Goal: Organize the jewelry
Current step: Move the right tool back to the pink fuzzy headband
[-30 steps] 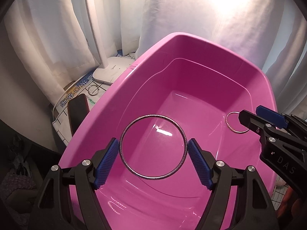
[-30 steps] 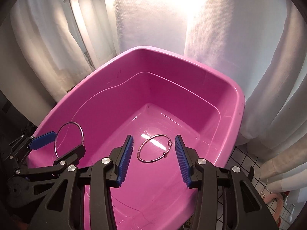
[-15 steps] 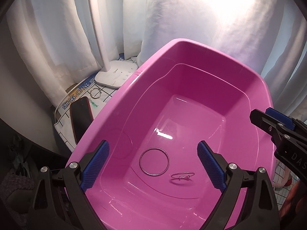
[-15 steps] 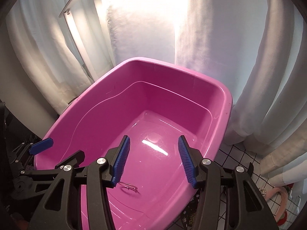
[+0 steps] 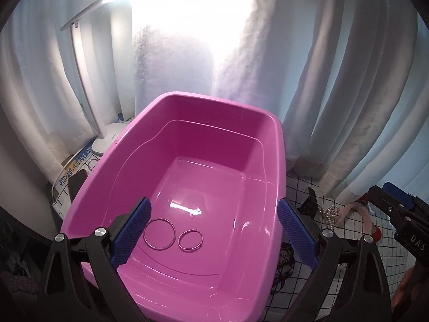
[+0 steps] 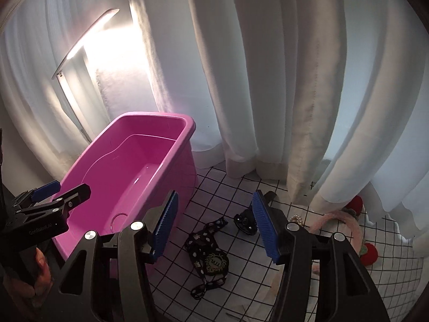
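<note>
A pink plastic tub (image 5: 278,161) stands on a white grid cloth; it also shows in the right wrist view (image 6: 187,126). Two metal hoops lie flat on its floor: a larger one (image 5: 158,234) and a smaller one (image 5: 190,239) beside it. My left gripper (image 5: 213,237) is open and empty above the tub's near end. My right gripper (image 6: 214,222) is open and empty over the cloth right of the tub, above a black lace choker (image 6: 207,252). A pearl piece (image 5: 330,213) lies on the cloth.
A black clip (image 6: 244,222), a pink fuzzy headband (image 6: 346,221) with red strawberry charms (image 6: 369,253) lie on the cloth (image 6: 241,281). White curtains (image 6: 268,80) hang close behind. A white desk lamp (image 5: 107,139), a phone (image 5: 76,185) and a hoop (image 5: 92,164) sit left of the tub.
Both hoops were released and now lie on the tub floor. Both grippers have pulled back and up; the right one swung right, over the cloth beside the tub.
</note>
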`<action>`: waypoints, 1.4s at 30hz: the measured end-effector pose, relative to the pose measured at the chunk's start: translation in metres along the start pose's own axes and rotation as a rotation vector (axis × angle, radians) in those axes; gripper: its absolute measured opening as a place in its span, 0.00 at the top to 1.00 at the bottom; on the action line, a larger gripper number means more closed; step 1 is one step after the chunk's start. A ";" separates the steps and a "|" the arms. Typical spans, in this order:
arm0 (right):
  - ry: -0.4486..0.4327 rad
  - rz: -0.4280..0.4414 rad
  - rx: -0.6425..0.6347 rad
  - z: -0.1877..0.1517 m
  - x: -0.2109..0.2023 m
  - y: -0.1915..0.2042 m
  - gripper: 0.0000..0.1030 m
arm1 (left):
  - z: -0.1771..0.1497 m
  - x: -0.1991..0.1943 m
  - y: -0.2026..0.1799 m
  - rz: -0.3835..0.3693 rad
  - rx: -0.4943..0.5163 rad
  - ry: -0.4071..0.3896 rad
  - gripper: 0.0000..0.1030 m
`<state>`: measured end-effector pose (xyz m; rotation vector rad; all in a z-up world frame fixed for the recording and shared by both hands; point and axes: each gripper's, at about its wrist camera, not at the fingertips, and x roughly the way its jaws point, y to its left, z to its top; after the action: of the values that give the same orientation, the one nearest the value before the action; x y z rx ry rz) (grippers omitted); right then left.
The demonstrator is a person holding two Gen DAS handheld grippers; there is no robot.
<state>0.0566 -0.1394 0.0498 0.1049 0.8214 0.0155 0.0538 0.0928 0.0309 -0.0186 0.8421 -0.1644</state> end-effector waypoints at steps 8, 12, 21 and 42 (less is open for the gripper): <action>-0.013 -0.159 0.180 -0.063 -0.049 -0.092 0.46 | -0.024 -0.002 -0.071 -0.138 0.107 0.029 0.09; 0.002 -0.195 0.248 -0.094 -0.063 -0.127 0.45 | -0.046 0.003 -0.102 -0.185 0.145 0.064 0.09; 0.090 -0.156 0.210 -0.136 -0.040 -0.165 0.45 | -0.107 0.029 -0.144 -0.140 0.128 0.153 0.09; 0.249 -0.172 0.141 -0.128 0.090 -0.291 0.45 | -0.212 0.087 -0.171 0.103 -0.055 0.264 0.09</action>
<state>0.0171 -0.4131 -0.1313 0.1675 1.0775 -0.1948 -0.0707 -0.0786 -0.1612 -0.0053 1.1081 -0.0469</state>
